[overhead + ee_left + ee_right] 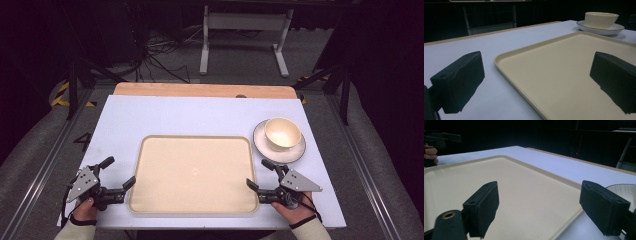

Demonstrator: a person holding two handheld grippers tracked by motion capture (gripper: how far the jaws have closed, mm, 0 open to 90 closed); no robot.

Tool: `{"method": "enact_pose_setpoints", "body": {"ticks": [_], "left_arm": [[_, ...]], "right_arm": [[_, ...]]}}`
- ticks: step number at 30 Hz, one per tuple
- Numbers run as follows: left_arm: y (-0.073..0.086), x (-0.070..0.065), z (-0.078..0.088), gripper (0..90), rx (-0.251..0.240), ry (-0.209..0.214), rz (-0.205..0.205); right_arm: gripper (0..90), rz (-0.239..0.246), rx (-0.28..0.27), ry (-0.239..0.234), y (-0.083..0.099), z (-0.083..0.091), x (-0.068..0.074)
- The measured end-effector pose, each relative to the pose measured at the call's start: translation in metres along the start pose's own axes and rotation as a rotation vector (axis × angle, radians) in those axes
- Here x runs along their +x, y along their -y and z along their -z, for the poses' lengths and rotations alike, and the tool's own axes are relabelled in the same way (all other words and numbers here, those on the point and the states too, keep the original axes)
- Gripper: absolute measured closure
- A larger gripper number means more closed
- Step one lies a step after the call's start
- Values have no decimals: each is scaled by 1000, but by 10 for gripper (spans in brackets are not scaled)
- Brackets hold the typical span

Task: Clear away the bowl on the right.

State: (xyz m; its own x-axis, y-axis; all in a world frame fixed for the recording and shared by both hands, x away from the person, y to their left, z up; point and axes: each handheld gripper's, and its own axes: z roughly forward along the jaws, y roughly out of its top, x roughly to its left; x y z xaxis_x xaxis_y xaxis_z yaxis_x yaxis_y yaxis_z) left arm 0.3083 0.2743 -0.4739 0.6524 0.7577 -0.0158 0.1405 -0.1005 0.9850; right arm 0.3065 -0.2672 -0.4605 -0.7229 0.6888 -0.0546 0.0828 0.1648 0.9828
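A cream tray lies mid-counter on the white sheet, w/ a cream bowl sitting on a dark-rimmed saucer just off its far right corner. Left gripper rests by the tray's left edge, jaws wide apart, holding nothing. Right gripper sits at the near right corner, jaws also spread wide & empty, straddling the rim.

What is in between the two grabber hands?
The wide, shallow cream plastic tray lies between the left gripper and right gripper, seen in the high view.
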Motion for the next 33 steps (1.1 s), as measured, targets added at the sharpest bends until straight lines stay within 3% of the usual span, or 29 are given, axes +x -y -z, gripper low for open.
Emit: {"method": "enact_pose_setpoints", "body": {"ticks": [7,17,21,33], "left_arm": [[0,0,0,2,-1,0,4],[0,1,-1,2,4,-1,6],[0,1,0,2,2,0,9],[0,0,0,2,0,0,5]], "right_arm": [[186,-13,13,46,-3,0,-2],[186,-36,-25,76,-33,7,-3],[182,-22,-42,89,-47,10,-2],[175,-4,-89,75,-69,12,2]]}}
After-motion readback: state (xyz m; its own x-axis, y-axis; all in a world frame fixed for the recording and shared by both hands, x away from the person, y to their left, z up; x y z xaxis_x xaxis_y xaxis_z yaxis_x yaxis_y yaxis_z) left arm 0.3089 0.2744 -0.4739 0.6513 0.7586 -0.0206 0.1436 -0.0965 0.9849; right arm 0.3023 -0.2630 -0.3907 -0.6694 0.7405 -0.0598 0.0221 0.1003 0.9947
